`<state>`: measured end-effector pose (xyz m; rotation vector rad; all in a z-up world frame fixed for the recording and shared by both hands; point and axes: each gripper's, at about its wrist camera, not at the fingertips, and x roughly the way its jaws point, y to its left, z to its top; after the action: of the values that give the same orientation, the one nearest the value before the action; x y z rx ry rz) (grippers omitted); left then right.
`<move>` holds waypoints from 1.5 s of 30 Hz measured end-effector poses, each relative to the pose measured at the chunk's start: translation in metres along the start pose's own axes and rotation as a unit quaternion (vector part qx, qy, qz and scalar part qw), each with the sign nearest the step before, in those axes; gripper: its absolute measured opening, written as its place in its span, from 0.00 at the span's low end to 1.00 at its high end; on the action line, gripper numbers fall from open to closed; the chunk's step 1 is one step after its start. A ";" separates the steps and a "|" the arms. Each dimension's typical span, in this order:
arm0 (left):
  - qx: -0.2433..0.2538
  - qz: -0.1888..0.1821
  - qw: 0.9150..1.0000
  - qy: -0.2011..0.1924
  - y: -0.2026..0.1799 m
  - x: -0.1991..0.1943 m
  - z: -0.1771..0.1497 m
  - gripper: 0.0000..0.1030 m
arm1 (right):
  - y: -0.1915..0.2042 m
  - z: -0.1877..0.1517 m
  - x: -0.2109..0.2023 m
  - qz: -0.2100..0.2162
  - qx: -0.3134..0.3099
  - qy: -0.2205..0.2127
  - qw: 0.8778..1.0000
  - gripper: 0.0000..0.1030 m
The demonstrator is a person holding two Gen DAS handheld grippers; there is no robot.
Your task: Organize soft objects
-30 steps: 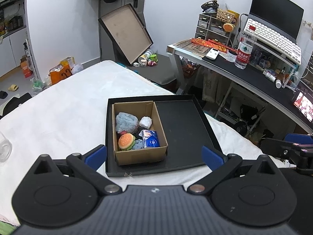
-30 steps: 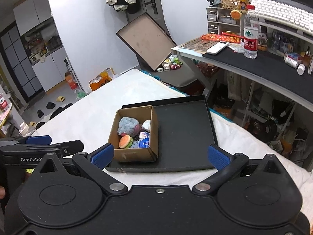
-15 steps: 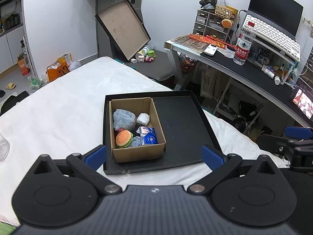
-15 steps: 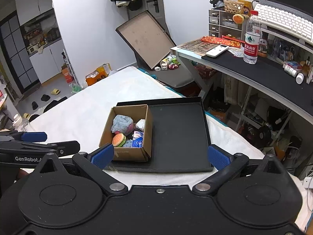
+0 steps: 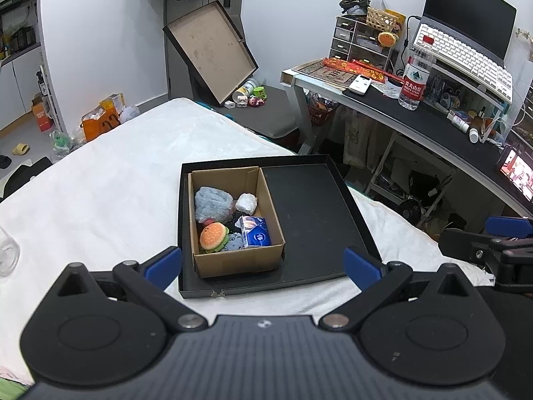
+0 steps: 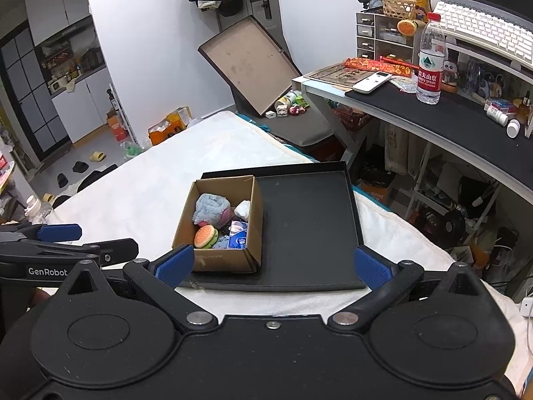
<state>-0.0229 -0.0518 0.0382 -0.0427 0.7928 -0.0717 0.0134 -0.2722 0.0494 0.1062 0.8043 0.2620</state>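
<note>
A cardboard box point(image 5: 263, 260) point(image 6: 213, 263) stands in the left part of a black tray point(image 5: 313, 216) point(image 6: 306, 220) on the white bed. It holds a grey-blue plush point(image 5: 211, 203) point(image 6: 210, 208), a burger plush point(image 5: 213, 236) point(image 6: 205, 236), a white wad point(image 5: 246, 202), a blue tissue pack point(image 5: 255, 231) point(image 6: 238, 236) and dark fabric. My left gripper point(image 5: 263, 265) is open and empty, above the tray's near edge. My right gripper point(image 6: 273, 263) is open and empty, also near the tray's front.
The white bed point(image 5: 110, 193) spreads left and behind the tray. A desk point(image 5: 416, 123) with a water bottle point(image 5: 414, 81) and keyboard stands right. A box lid point(image 5: 210, 50) leans on the far wall. A clear bottle point(image 5: 6, 250) sits at the left edge.
Both grippers have drawn back and risen slightly, so the tray and box look a little farther off. Both stay open and empty. The box contents have not moved.
</note>
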 end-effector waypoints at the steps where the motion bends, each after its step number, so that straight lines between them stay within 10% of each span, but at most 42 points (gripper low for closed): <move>1: -0.001 0.000 1.000 0.000 0.000 0.000 0.000 0.99 | -0.001 0.000 0.001 0.002 0.001 0.001 1.000 1.00; 45: 0.000 0.004 1.000 0.008 0.000 0.002 -0.003 0.99 | -0.003 -0.001 0.002 0.005 0.011 0.007 1.000 1.00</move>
<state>-0.0238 -0.0515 0.0344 -0.0395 0.8099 -0.0632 0.0140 -0.2744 0.0467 0.1293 0.8200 0.2628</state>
